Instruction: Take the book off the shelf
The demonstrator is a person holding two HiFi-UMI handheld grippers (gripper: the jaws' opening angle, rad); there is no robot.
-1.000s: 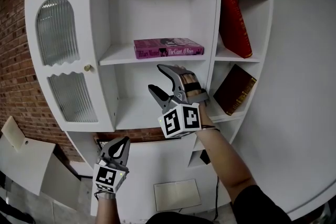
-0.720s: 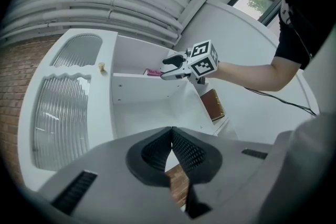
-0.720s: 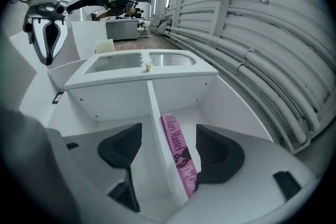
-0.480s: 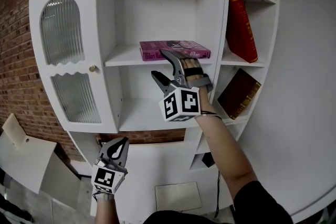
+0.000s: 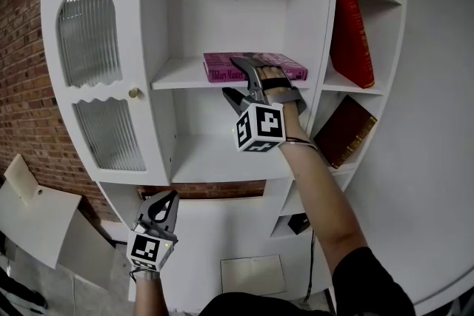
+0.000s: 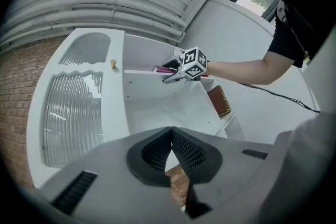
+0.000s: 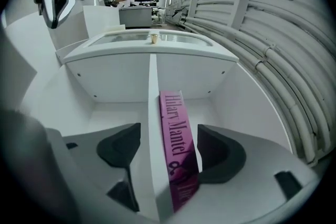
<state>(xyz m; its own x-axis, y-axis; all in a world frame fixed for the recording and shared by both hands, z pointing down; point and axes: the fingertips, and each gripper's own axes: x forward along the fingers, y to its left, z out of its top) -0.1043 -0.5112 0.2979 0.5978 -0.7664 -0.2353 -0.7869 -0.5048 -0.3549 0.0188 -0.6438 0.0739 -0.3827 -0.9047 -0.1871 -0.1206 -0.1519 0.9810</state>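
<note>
The white shelf unit [image 5: 111,159] stands against a brick wall [image 5: 29,48]. Its middle bay is open at the front. It is walled at nine o'clock by the panel that carries the ribbed-glass door [image 5: 89,33] and at three o'clock by a divider [image 5: 317,48].

The pink book [image 5: 217,75] lies flat on the middle shelf board [image 5: 178,78], with its spine facing out along the board's front edge. Its right end sits just beside the divider, and its left end is well apart from the nine o'clock wall. Above its cover the bay runs tall up to the top panel, and a second deep compartment opens under the board.

The right gripper [image 5: 229,75] is up at that front edge, its jaws spread wide and just having been opening. One jaw reaches in over the book's cover and the other goes under the board, so board edge and spine both stand between them. The pads near the tips press on neither. From its marker cube the book is at twelve o'clock. The forearm comes up from five o'clock, passing near a brown book [image 5: 344,131] that leans in the side bay. A red book [image 5: 354,37] stands at one o'clock.

The left gripper [image 5: 172,195] hangs low at seven o'clock, before the unit's base, with its jaws together on nothing.
</note>
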